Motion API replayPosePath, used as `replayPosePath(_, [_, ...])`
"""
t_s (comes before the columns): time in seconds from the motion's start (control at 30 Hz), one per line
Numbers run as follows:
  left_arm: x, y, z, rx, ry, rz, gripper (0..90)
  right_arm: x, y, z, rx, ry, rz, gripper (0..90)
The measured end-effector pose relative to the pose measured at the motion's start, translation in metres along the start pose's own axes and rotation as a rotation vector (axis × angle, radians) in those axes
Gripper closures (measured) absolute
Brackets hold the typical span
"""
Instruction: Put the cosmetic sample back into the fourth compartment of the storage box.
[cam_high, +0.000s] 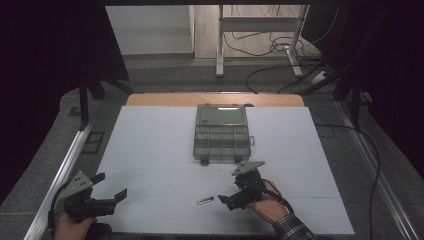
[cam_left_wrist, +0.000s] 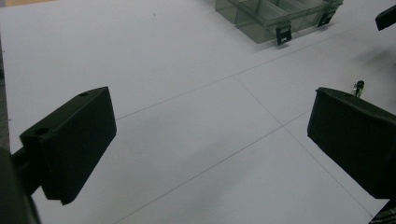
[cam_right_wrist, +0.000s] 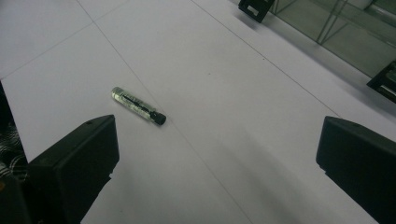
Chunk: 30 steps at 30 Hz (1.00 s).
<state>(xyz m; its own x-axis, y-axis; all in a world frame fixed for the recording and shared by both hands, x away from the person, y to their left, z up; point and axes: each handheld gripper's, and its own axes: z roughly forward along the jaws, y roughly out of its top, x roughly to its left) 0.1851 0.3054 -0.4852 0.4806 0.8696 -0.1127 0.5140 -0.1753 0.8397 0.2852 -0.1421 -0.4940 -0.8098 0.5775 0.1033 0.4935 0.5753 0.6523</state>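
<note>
A small clear vial with a black cap (cam_high: 205, 200) (cam_right_wrist: 138, 106) lies flat on the white table, near its front edge. My right gripper (cam_high: 229, 201) is just to the right of it, open, jaws wide apart and empty; in the right gripper view the vial rests ahead of the left jaw. A smoky transparent compartment box (cam_high: 221, 133) stands open at the table's middle, lid back, its black latches (cam_left_wrist: 283, 33) facing me. My left gripper (cam_high: 111, 188) hovers at the front left corner, open and empty. The vial's tip (cam_left_wrist: 358, 87) peeks above the right jaw in the left gripper view.
The white table top (cam_high: 150, 145) has faint grid lines and a wooden strip along its far edge. Metal rails run along both sides. Beyond the table are desk legs and loose cables on the floor (cam_high: 280, 47).
</note>
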Motion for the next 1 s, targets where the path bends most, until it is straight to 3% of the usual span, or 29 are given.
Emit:
replayPosePath(0.57, [0.000,0.000,0.000,-0.001,-0.003,-0.001,1.4,0.014,0.014,0.019,0.068,-0.014,-0.057,2.4])
replayPosePath(0.73, [0.001,0.000,0.000,0.001,-0.005,-0.005,1.4,0.019,0.018,0.025,0.073,0.003,-0.071,15.0])
replayPosePath(1.0, [0.001,0.000,0.000,0.001,-0.009,-0.009,1.4,0.027,0.021,0.037,0.110,0.058,-0.134,36.2])
